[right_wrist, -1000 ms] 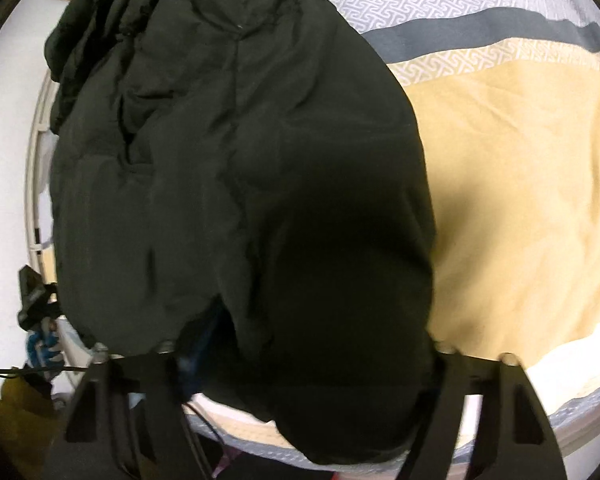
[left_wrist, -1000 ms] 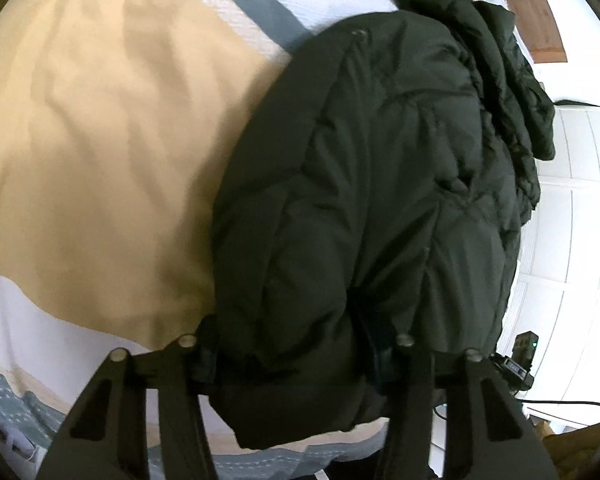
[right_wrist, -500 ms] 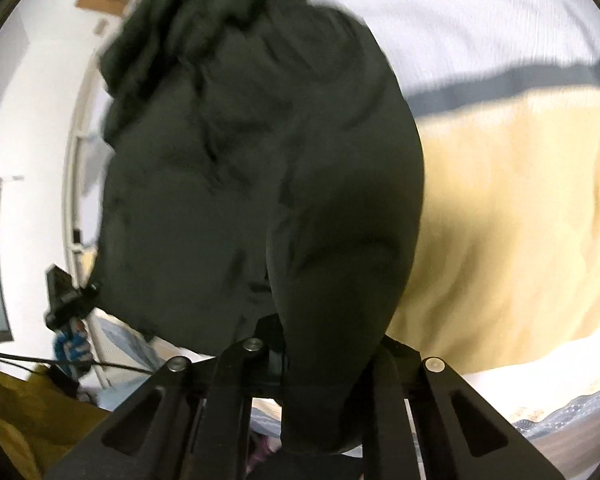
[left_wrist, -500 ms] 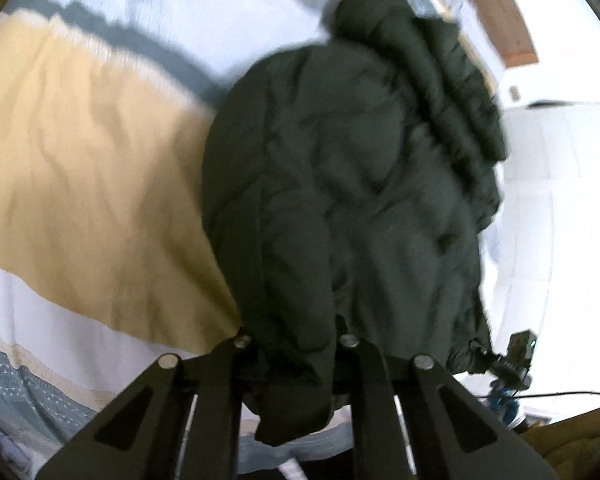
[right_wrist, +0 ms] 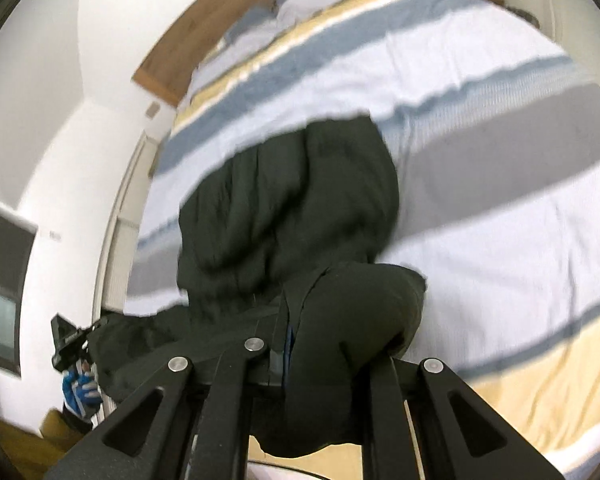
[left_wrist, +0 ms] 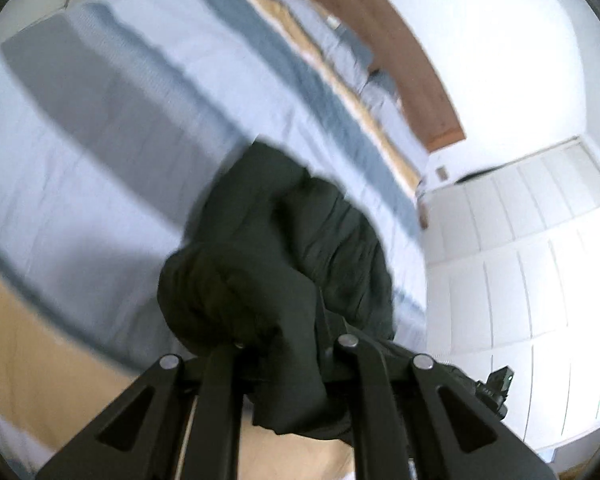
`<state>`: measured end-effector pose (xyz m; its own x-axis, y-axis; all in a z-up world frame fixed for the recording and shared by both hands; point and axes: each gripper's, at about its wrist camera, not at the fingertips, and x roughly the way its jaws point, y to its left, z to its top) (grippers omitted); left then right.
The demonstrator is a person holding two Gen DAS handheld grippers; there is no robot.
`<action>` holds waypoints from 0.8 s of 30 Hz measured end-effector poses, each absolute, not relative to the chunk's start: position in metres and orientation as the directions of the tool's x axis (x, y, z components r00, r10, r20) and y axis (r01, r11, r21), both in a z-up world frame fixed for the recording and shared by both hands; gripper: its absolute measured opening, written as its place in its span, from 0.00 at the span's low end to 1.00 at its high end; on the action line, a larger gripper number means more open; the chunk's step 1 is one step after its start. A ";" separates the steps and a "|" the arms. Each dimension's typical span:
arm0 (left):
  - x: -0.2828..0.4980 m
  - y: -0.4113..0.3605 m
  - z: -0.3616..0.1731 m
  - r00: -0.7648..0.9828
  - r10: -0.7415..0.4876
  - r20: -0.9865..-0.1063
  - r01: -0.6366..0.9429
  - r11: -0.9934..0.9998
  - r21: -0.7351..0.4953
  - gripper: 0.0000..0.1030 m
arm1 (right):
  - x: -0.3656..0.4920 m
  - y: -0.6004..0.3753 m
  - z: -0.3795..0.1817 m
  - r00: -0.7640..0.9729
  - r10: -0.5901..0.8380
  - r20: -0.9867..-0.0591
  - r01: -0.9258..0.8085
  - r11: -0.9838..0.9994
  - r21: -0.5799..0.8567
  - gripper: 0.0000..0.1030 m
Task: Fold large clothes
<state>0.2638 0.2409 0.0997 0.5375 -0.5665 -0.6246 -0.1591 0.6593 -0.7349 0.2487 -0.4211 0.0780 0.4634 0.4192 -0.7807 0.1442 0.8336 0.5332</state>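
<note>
view: both frames motion-blurred, fingertips buried in cloth | left gripper: clamped on bunched black puffy jacket | right gripper: pinching the same jacket | jacket: probably lifted above striped bedspread

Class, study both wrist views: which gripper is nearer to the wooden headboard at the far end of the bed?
Neither clearly: the left gripper and right gripper both clamp the dark jacket at the bed's near end, with the headboard far off.
</note>
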 end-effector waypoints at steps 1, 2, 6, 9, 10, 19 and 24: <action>0.278 0.241 0.103 0.548 -0.564 -0.617 -0.159 0.655 -0.739 0.10 | 0.263 -0.428 0.082 0.479 0.412 -0.775 0.170 0.822 0.543 0.10; 0.299 0.241 0.106 0.559 -0.554 -0.617 -0.160 0.658 -0.736 0.10 | 0.278 -0.433 0.084 0.489 0.407 -0.772 0.198 0.810 0.552 0.10; 0.367 0.230 0.098 0.557 -0.527 -0.641 -0.180 0.677 -0.713 0.10 | 0.337 -0.453 0.076 0.505 0.370 -0.780 0.305 0.769 0.562 0.11; 0.418 0.220 0.079 0.527 -0.495 -0.691 -0.211 0.711 -0.671 0.10 | 0.387 -0.460 0.051 0.481 0.344 -0.806 0.375 0.750 0.545 0.12; 0.433 0.216 0.071 0.516 -0.489 -0.703 -0.216 0.720 -0.659 0.10 | 0.404 -0.461 0.042 0.469 0.337 -0.817 0.401 0.742 0.537 0.12; 0.536 0.191 -0.015 0.400 -0.439 -0.805 -0.334 0.748 -0.574 0.15 | 0.511 -0.472 -0.030 0.356 0.294 -0.887 0.535 0.714 0.452 0.13; 0.548 0.189 -0.046 0.393 -0.488 -0.779 -0.356 0.701 -0.618 0.23 | 0.530 -0.463 -0.062 0.302 0.286 -0.909 0.526 0.746 0.409 0.24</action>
